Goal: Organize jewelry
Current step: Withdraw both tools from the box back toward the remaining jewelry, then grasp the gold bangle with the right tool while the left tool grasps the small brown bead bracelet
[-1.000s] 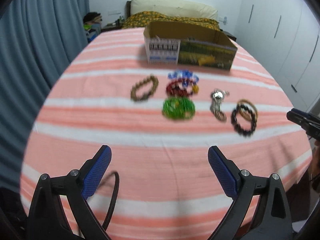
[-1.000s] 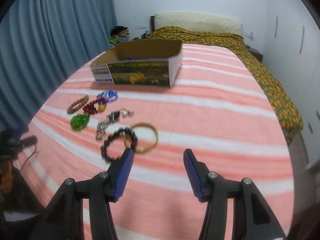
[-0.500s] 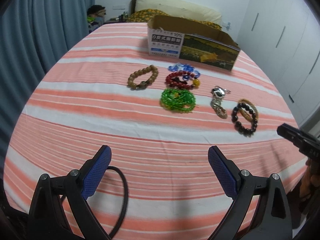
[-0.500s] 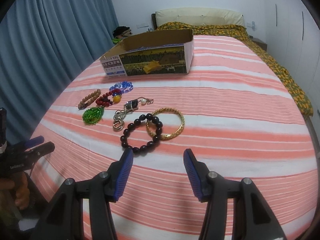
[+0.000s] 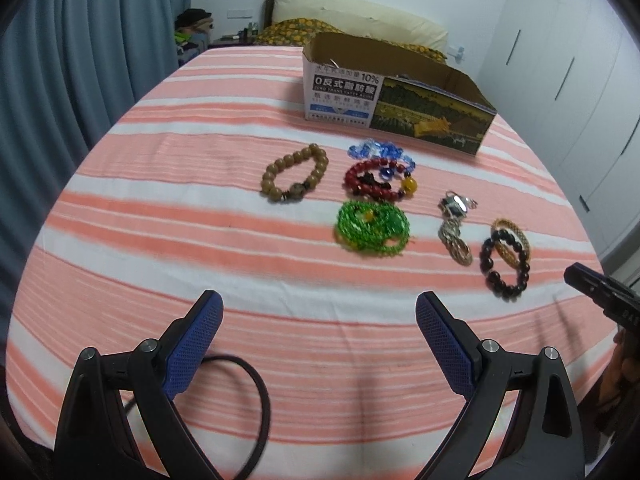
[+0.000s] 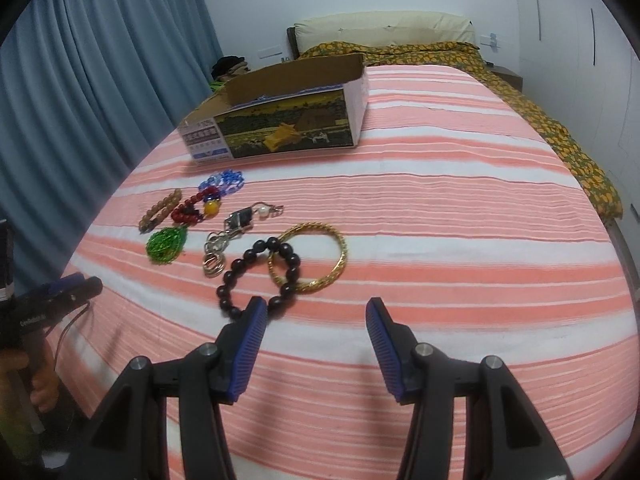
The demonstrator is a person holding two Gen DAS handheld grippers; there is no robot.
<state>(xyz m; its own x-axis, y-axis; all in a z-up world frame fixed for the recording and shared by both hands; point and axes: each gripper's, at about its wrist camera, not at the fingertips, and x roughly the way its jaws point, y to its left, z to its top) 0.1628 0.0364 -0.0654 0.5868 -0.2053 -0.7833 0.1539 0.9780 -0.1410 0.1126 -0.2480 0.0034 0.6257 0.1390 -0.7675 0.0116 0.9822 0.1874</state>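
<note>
Center of right wrist frame: black bead bracelet overlaps gold bangle on striped bedspread. My right gripper released, nothing between pads, just below bracelet. My left gripper released, empty. Cardboard box upper center.

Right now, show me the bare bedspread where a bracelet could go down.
Free: the wide stripes right of the gold bangle, and the strip left of the wooden bead bracelet. Crowded: between the cardboard box and the black bead bracelet, where pieces touch or overlap.
</note>
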